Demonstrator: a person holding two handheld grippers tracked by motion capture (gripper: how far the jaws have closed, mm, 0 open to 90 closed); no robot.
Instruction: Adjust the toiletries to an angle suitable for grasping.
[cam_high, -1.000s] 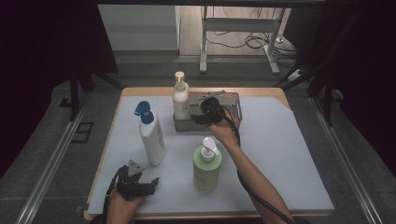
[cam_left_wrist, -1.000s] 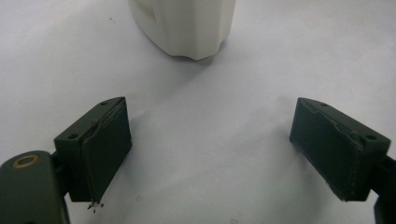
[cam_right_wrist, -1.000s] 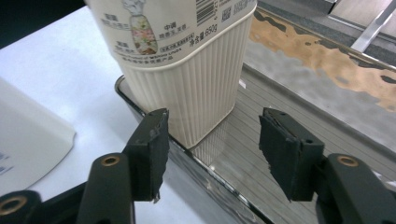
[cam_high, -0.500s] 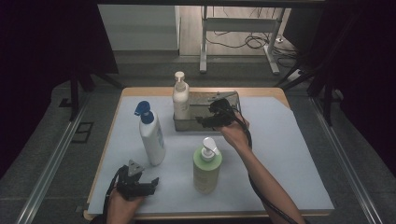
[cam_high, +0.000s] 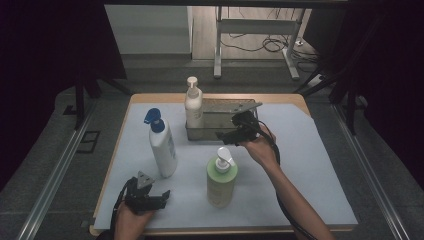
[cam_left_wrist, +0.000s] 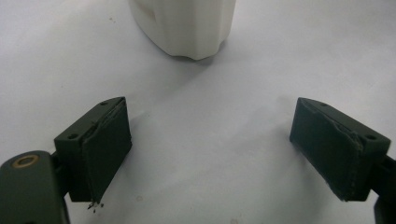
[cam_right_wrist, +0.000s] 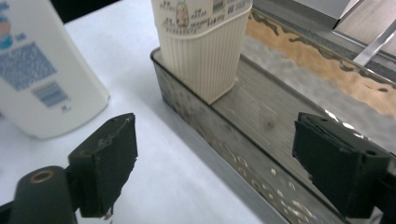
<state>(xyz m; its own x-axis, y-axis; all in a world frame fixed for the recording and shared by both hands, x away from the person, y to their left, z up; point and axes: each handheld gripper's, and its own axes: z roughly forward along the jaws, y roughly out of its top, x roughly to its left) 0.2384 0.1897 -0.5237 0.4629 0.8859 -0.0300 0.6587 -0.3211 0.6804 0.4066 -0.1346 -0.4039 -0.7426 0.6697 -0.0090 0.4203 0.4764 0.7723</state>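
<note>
- The cream bottle (cam_high: 193, 107) is a pump bottle with a ribbed lower body and a printed label. It stands upright inside the tray (cam_high: 220, 131), at the tray's left end, its base on the tray floor and close against the near wall (cam_right_wrist: 201, 126).
- The tray is a shallow, rectangular metal box, grey and worn, with mottled walls. It lies flat, long side across, with the cream bottle as its one load; the rest of its floor (cam_right_wrist: 280, 116) lies bare to the right of the bottle.
</note>
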